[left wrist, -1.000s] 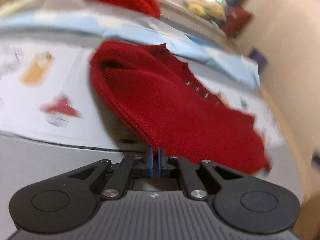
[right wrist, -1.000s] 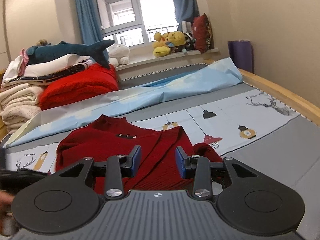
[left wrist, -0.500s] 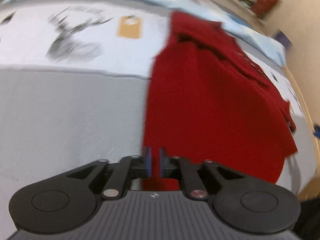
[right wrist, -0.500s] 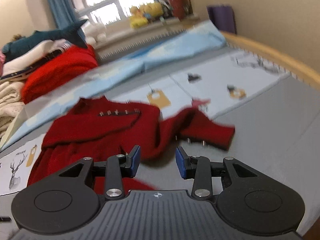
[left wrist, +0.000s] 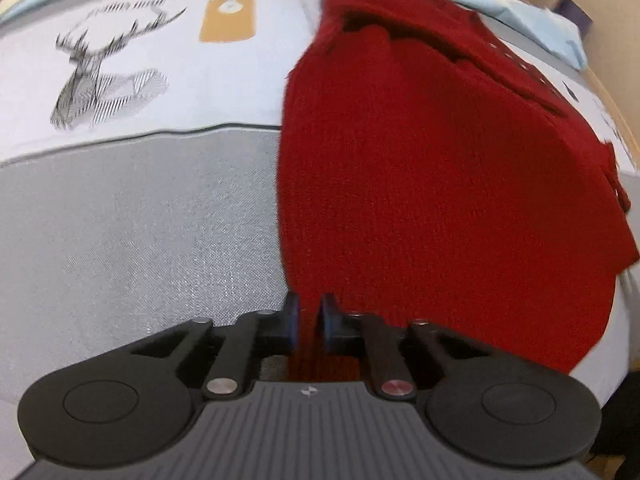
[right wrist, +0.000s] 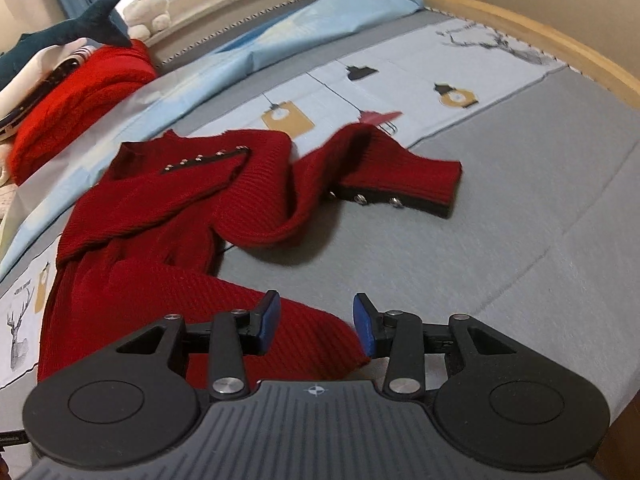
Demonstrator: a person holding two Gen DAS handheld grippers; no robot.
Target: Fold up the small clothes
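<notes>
A small red knit sweater (right wrist: 168,216) with metal studs lies spread on the bed, neck toward the far side, one sleeve (right wrist: 392,168) stretched out to the right. In the left wrist view the sweater (left wrist: 440,184) fills the right half. My left gripper (left wrist: 308,320) has its jaws narrowly parted around the sweater's bottom hem at its left corner. My right gripper (right wrist: 316,320) is open and empty, low over the hem's right corner.
The bed cover (right wrist: 500,240) is grey with a pale printed band of deer and lanterns. A wooden bed rail (right wrist: 552,44) runs along the right. Folded clothes, a red blanket (right wrist: 80,92) and plush toys sit at the far left.
The left gripper pulled the hem toward me and its jaws parted slightly. The sweater now lies stretched out flat. The right gripper dropped lower toward the hem's right corner, still open.
</notes>
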